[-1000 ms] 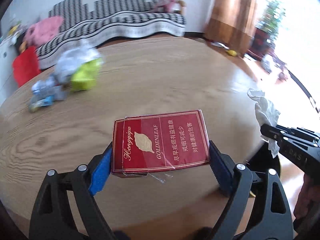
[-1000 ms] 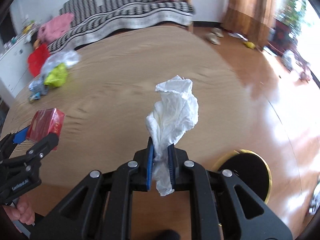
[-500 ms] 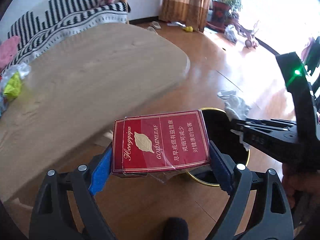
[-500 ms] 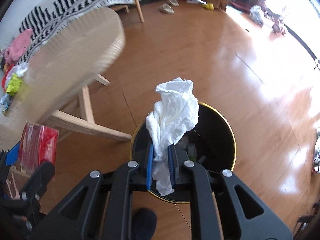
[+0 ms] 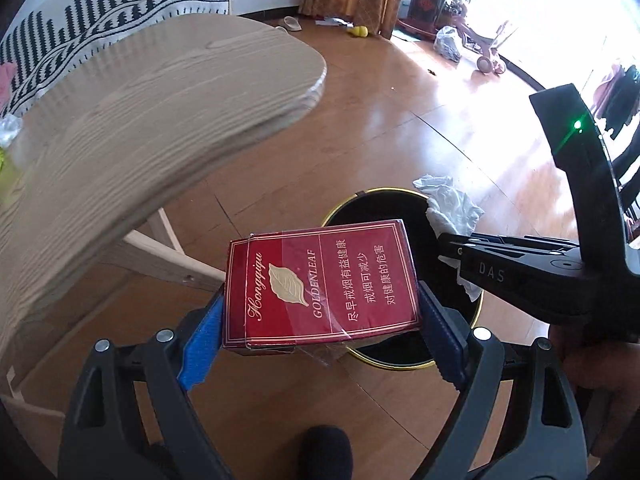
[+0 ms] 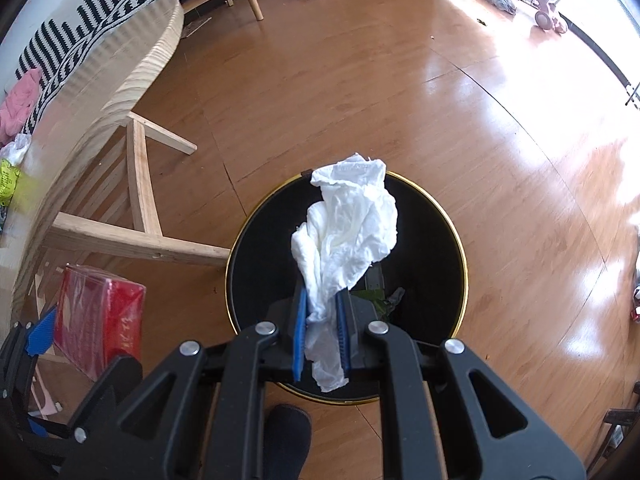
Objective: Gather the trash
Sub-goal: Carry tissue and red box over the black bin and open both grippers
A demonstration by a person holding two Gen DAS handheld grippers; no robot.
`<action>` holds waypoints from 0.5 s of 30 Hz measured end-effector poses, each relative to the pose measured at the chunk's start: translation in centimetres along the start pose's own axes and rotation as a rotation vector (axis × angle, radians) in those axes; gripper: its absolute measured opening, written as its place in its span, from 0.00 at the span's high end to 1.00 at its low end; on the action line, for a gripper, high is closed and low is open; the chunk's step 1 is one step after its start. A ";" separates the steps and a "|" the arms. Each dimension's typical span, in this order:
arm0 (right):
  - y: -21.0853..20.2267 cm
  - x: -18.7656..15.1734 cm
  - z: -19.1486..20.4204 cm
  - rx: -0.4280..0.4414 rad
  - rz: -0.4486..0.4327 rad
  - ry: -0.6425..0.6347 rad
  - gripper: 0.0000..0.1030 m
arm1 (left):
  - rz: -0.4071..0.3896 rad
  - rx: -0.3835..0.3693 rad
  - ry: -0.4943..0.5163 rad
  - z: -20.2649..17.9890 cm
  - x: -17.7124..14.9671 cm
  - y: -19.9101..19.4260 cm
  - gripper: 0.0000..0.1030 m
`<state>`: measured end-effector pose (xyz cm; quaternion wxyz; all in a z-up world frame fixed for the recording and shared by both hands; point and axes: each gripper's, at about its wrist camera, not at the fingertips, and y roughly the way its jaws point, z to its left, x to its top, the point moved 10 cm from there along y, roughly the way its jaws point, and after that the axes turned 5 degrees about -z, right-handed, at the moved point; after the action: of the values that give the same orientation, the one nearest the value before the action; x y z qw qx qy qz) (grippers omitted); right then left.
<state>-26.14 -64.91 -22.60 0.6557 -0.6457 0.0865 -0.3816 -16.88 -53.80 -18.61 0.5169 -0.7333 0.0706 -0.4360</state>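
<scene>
"While both loads hang by the bin (image 6: 460, 256), which should go first?" asks the first observer.

"The tissue (image 6: 348, 232), probably," the second answers. "The right hand-held gripper (image 6: 322, 332) has its blue pads nearly together, pinching the crumpled tissue by its lower part, and from its own camera the tissue sits straight over the bin's black mouth. Parting the pads there should let it fall inside the gold rim."

"And the red cigarette pack (image 5: 320, 284)?"

"The left hand-held gripper (image 5: 320, 320) stands wide, its pads pressed on the pack's two short ends. From that camera the pack overlaps only the bin's near-left edge, so it looks short of the opening. The person would do well to carry it further over the bin's middle before letting go; a flat box released at the rim could tip onto the floor."

"Anything left elsewhere?"

"More litter (image 6: 10, 176), a yellow-green wrapper and clear plastic, lies on the surface (image 5: 160, 92) up and left of the bin."
</scene>
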 end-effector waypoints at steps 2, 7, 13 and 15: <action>0.1 0.0 -0.3 -0.001 0.004 0.004 0.86 | 0.004 -0.003 0.002 0.1 -0.1 0.2 0.17; 0.1 0.1 -1.1 -0.007 0.001 0.025 0.55 | 0.022 -0.011 0.002 0.0 -0.3 1.2 0.17; -1.3 1.1 -2.5 0.018 -0.049 0.093 0.39 | 0.063 -0.043 -0.017 -0.8 -1.0 3.1 0.17; -1.9 1.4 -3.0 0.020 -0.066 0.109 0.36 | 0.071 -0.064 -0.013 -1.5 -1.2 3.8 0.17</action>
<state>-27.70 -67.88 -20.79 0.6433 -0.6200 0.0968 -0.4386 -17.37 -55.94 -22.25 0.5087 -0.7494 0.1072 -0.4100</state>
